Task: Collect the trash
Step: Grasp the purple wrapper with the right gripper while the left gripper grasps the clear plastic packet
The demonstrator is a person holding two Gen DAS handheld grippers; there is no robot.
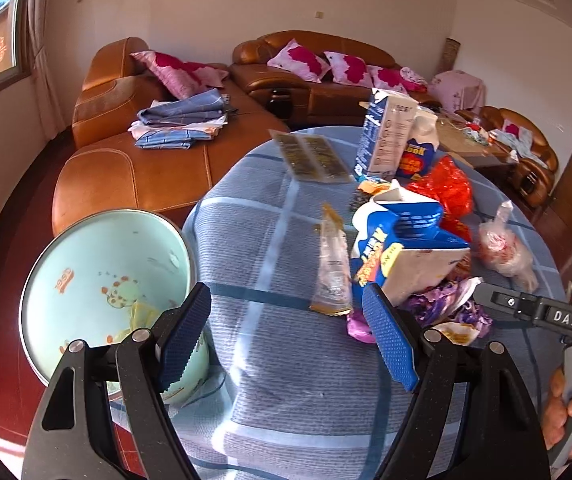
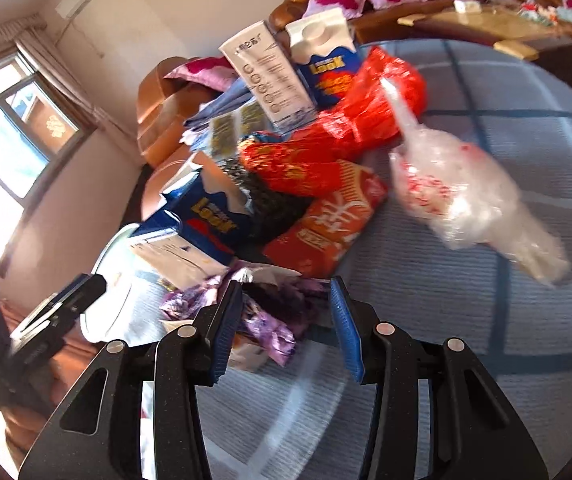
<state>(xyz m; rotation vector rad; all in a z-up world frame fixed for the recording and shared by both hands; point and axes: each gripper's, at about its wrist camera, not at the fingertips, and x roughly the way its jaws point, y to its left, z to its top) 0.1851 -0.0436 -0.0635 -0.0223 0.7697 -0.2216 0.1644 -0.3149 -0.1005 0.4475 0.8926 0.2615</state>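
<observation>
We held both claws, left [image 1: 286,336] and right [image 2: 286,328], open and empty above the table [image 1: 286,392], the right over purple wrappers [image 2: 273,332].

Daylight from the window [image 2: 13,128] washes out my right view's left edge; that view smears with motion blur. Both fisheyes bend and darken at the corners.
</observation>
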